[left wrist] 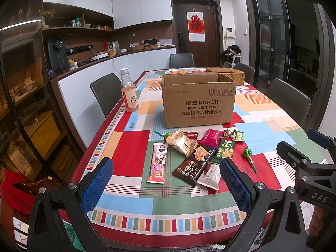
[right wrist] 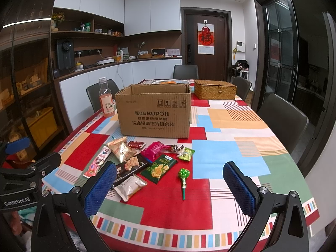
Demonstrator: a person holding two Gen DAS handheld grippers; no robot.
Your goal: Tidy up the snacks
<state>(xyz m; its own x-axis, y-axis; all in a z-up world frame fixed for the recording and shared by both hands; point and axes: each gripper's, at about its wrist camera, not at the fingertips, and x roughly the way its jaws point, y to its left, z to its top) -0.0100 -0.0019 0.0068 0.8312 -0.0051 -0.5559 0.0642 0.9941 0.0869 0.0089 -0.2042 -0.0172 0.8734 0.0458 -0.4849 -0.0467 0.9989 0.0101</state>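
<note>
A dining table (right wrist: 231, 147) under a patchwork cloth carries an open cardboard box (right wrist: 154, 113). Snack packets (right wrist: 136, 163) lie scattered just before the box. The left gripper (left wrist: 166, 180) and right gripper (right wrist: 170, 185) hover spread wide, empty, near the table's front edge.

Even, bright ceiling light; faint shadows on the tablecloth (left wrist: 130, 153). Fisheye bends the edges, corners go black. The glass cabinet (right wrist: 27, 67) reflects glare, perhaps slightly soft.
</note>
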